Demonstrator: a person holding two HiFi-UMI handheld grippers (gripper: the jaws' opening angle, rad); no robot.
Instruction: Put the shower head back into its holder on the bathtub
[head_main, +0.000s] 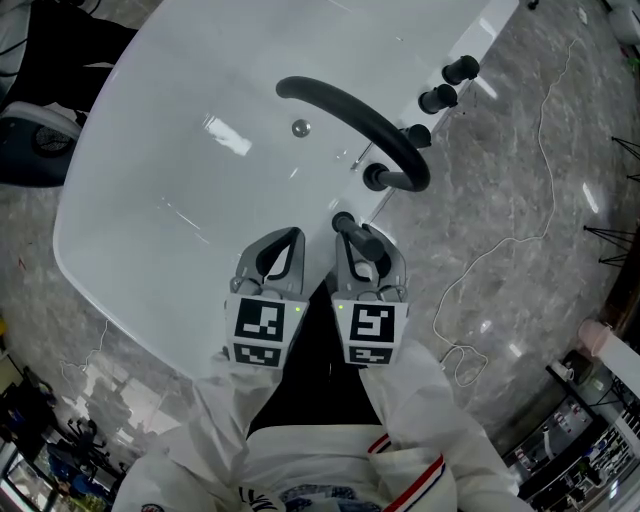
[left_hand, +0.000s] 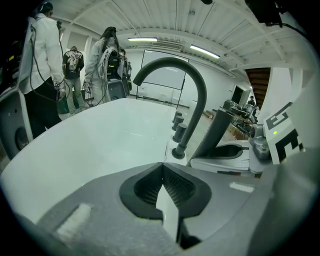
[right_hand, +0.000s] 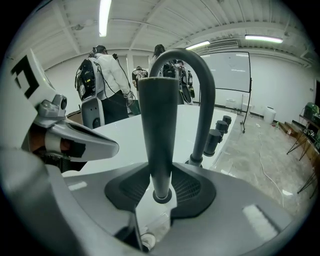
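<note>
Right gripper (right_hand: 159, 175) pinches the dark shower head (right_hand: 158, 125) upright over the white bathtub (head_main: 150, 200) rim, beside the arched faucet (head_main: 350, 110). Left gripper (left_hand: 162, 172) jaws are pressed together on nothing.

Grey marbled floor (head_main: 560, 330), white walls (right_hand: 280, 85), strip lights (right_hand: 104, 15) on a ribbed ceiling (right_hand: 150, 22).

I'm looking steeply down on the bathtub (head_main: 150, 180) overhead; cameras on left tongs (left_hand: 161, 169) and right tongs (right_hand: 161, 176) are facing its faucet (left_hand: 192, 125) at twelve o'clock.
</note>
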